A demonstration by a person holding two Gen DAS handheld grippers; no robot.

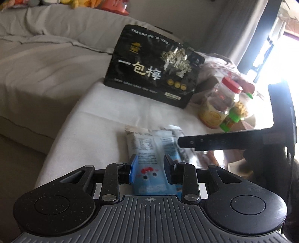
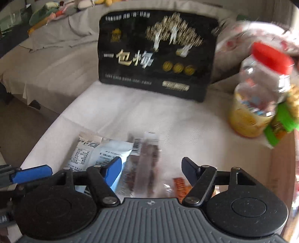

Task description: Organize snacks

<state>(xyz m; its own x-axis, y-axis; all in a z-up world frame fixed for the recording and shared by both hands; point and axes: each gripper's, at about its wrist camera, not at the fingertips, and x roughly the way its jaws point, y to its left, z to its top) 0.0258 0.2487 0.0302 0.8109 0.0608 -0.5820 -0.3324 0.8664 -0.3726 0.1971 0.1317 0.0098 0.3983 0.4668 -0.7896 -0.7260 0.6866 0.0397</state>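
The left gripper (image 1: pixel 150 168) jaws are clamping a pale-blue plastic snack packet (image 1: pixel 149 177) at the near edge of the white-clothed tabletop (image 1: pixel 104 119), anchoring it. The right gripper (image 2: pixel 151 168) jaws are standing half open, unloaded, straddling a clear meat-stick packet (image 2: pixel 149 164) for pickup.

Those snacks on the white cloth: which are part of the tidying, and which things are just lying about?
Part of the job:
- light blue packet, pinched in the left claw
- clear packet, between the open right claw
- black bag
- red-lidded jar

Just lying about:
- grey sofa
- soft toys
- curtain
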